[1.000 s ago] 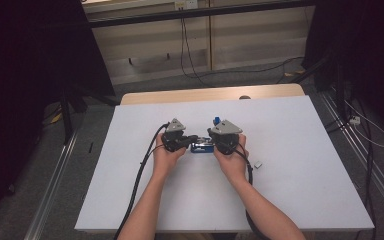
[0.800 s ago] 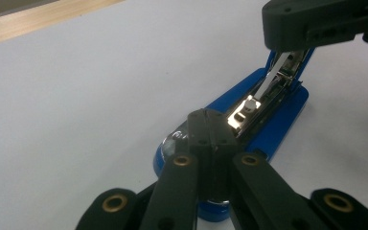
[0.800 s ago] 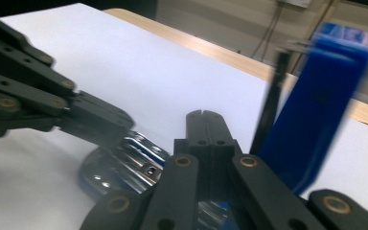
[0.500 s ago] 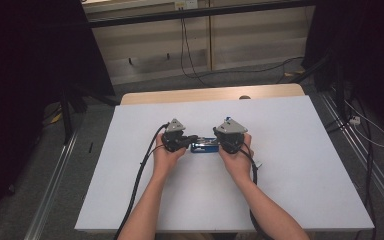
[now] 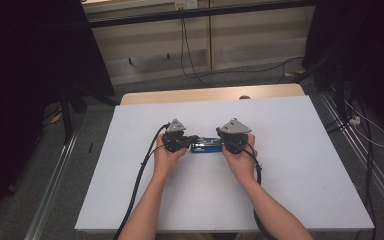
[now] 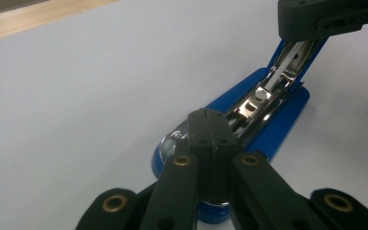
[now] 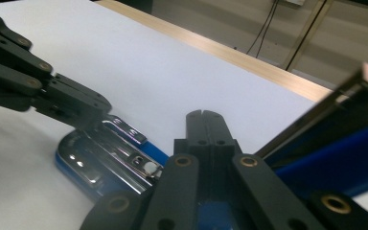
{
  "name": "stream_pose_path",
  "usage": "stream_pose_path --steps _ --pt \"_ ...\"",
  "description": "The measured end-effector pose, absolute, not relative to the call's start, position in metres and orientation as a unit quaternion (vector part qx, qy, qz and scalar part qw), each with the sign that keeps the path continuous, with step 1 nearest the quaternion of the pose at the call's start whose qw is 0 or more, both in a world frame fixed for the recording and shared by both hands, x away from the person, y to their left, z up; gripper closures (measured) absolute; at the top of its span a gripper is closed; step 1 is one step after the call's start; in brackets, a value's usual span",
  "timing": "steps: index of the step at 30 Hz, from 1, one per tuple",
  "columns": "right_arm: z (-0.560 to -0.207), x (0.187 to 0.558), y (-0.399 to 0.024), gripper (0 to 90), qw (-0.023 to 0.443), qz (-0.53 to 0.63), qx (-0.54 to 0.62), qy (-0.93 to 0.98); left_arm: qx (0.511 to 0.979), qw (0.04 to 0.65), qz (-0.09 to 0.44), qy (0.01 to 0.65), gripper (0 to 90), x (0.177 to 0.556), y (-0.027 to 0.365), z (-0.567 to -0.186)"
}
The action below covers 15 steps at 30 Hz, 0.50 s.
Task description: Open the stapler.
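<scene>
Your forearms enter from the near edge of the white table [image 5: 290, 190] and meet at its middle. Your left hand [image 5: 167, 156] carries the left gripper [image 5: 194, 140], your right hand [image 5: 240, 159] the right gripper [image 5: 219, 144], and the two point at each other.

Between them lies the blue stapler [image 5: 206, 147], flat on the table, its long axis running from one gripper to the other.

In the left gripper view, the left gripper [image 6: 208, 118] has its jaws pressed together, no gap between them, with the tips on the stapler's [image 6: 268, 129] near end, above the chrome rail [image 6: 249, 105]. You cannot tell whether anything is pinched between them. At the stapler's far end the other gripper's black body [image 6: 326, 17] sits over the raised metal arm.

In the right gripper view, the right gripper [image 7: 205, 119] likewise has its jaws closed flat against each other; a grasp cannot be confirmed. A blue and black part of the stapler, blurred, rises beside it. The base [image 7: 76, 163] extends beyond the tips to the left gripper's jaws [image 7: 79, 108].

Farther off, a bare wooden strip [image 5: 205, 95] borders the table.
</scene>
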State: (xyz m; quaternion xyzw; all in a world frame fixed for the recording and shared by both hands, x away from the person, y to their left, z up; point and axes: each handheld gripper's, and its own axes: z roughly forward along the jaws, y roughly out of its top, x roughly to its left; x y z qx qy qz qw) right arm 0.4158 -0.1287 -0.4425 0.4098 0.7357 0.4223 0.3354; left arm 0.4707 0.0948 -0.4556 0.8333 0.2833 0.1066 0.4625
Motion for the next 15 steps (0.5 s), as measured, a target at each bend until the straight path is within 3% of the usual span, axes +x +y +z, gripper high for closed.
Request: stream_pose_path --steps 15 --pt "-0.452 0.417 -0.150 90.0 0.332 0.413 0.433 0.729 0.830 0.468 0.101 0.287 90.0 0.471 0.097 -0.457"
